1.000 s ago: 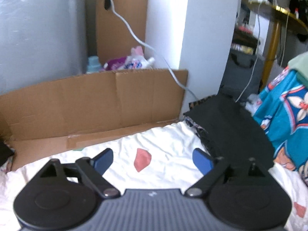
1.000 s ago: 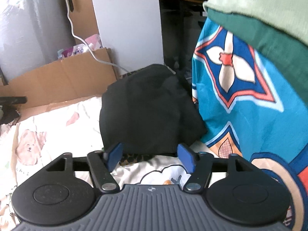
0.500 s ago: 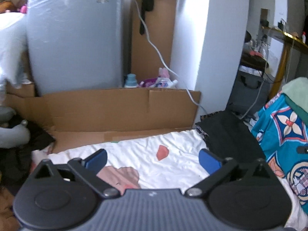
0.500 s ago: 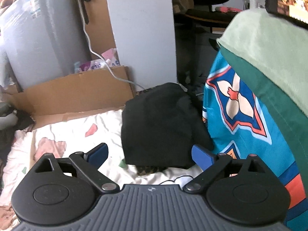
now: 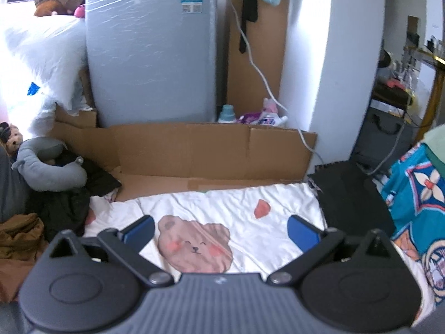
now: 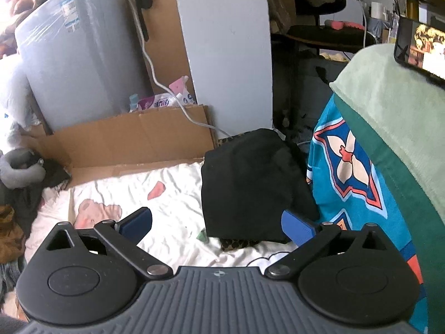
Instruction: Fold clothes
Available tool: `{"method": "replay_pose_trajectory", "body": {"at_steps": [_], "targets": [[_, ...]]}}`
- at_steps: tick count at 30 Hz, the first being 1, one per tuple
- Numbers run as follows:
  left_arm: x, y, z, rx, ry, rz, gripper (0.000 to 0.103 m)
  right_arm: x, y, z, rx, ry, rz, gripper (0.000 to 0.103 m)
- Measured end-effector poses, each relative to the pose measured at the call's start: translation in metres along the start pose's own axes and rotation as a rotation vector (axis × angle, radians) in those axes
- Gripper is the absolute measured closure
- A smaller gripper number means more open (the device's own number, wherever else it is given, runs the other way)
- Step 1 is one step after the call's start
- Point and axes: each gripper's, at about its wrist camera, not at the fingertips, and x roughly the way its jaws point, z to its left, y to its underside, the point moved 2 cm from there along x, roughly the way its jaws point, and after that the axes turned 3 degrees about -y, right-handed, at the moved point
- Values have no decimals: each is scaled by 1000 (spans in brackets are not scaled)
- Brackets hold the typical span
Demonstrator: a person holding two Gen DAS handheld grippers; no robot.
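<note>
Right wrist view: black folded garment at 12 o'clock on bear-print bedsheet, right claw spread wide, empty. Left claw likewise wide, holding nothing. Possible snag: pinching sheet along with cloth, dragging the fold apart.

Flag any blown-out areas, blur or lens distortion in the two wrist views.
Left wrist: window light clips the white pillow at upper left; the grey appliance and pillar bow from fisheye; dark vignette in the corners. Right wrist: the top-left corner is overexposed, the phone screen is partly clipped, and the black folded garment shows almost no texture.
</note>
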Motion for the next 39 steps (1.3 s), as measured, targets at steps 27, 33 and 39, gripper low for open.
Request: {"method": "replay_pose_trajectory", "body": {"at_steps": [27, 33, 39], "targets": [[-51, 44, -14, -176, -80, 55, 0, -34, 1, 66, -154, -60, 13, 1], [-52, 51, -32, -172, -46, 78, 0, -38, 9, 77, -202, -74, 18, 1], [-58, 56, -34, -164, -105, 75, 0, -37, 13, 78, -195, -113, 37, 1]]}}
